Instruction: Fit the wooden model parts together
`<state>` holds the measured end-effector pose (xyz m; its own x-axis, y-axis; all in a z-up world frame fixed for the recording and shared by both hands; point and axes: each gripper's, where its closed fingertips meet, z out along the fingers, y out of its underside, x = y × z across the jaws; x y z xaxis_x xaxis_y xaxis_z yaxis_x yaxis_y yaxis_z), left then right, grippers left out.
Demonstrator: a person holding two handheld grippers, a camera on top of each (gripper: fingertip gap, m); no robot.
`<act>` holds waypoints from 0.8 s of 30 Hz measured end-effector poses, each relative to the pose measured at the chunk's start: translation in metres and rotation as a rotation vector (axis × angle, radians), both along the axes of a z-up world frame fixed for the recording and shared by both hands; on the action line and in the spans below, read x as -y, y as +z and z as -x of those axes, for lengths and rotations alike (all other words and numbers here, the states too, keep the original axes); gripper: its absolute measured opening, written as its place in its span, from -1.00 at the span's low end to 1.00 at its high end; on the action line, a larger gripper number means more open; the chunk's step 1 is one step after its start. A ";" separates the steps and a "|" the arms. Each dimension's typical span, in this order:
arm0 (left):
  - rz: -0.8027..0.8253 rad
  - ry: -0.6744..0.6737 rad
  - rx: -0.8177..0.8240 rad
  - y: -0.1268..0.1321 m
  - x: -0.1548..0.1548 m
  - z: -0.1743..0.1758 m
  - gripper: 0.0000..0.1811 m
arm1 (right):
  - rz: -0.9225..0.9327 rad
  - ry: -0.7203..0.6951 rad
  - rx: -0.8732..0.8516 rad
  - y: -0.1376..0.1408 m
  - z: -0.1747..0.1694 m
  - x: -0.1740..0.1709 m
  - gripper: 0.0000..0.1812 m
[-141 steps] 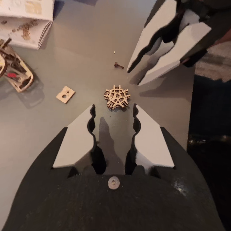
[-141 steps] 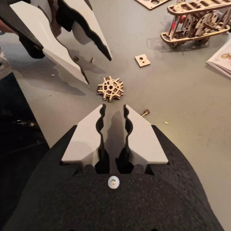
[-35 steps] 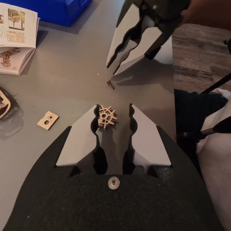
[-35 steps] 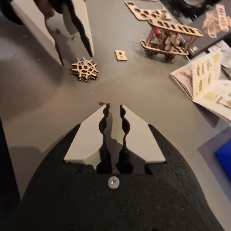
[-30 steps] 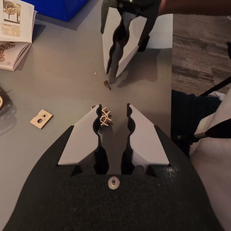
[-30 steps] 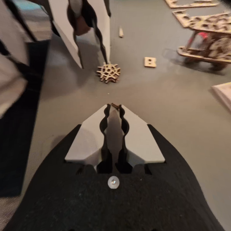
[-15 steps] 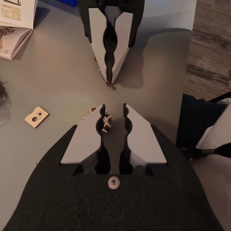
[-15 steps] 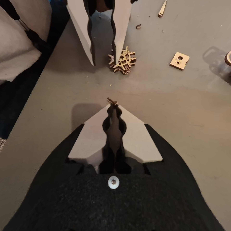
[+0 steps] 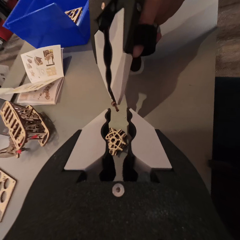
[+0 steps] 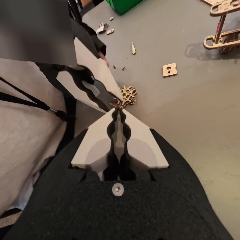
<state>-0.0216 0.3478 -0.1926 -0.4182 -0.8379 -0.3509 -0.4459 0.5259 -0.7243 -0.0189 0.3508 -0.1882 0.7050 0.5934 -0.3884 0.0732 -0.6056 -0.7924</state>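
A round, spiked wooden gear part sits tilted between the fingers of my left gripper, and its rim meets both inner faces. In the right wrist view the gear shows at the tips of the left gripper's fingers, partly hidden behind one, low over the grey table. My right gripper is shut on a small dark wooden pin at its very tips. In the left wrist view the right gripper points down, and the pin hangs just beyond my left fingertips.
A wooden biplane model stands to the left, also in the right wrist view. An open booklet and a blue bin lie behind it. A square holed plate, a pointed sliver and a green box are nearby. The table edge runs along the right. Both grippers' tips are close together, under 4 cm apart.
The right gripper closed on the pin, lifted it off the table and brought it up to the left fingertips. The left gripper narrowed around the gear, which now sits deeper between its fingers.
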 end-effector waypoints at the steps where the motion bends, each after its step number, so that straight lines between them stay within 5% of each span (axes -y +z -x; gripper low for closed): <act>1: -0.037 -0.007 0.006 0.000 0.000 0.001 -0.82 | 0.019 -0.006 -0.026 0.002 0.002 0.001 -0.97; 9: -0.247 -0.111 0.100 0.011 0.006 0.011 -0.95 | 0.094 -0.013 -0.075 0.003 0.009 0.010 -0.97; 16: -0.272 -0.135 0.106 0.014 0.013 0.016 -1.00 | 0.061 -0.009 -0.086 0.010 0.012 0.014 -0.97; 20: 0.140 -0.126 0.061 0.027 0.020 0.023 -0.99 | -0.265 0.030 -0.032 0.027 0.010 0.016 -0.73; 24: 0.627 -0.210 0.045 0.058 0.029 0.032 -0.99 | -0.449 0.076 -0.038 0.042 0.023 0.024 -0.72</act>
<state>-0.0538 0.3187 -0.1345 -0.5909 -0.7915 0.1561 -0.3422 0.0707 -0.9370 -0.0417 0.3270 -0.1460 0.6435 0.7581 -0.1057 0.0699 -0.1957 -0.9782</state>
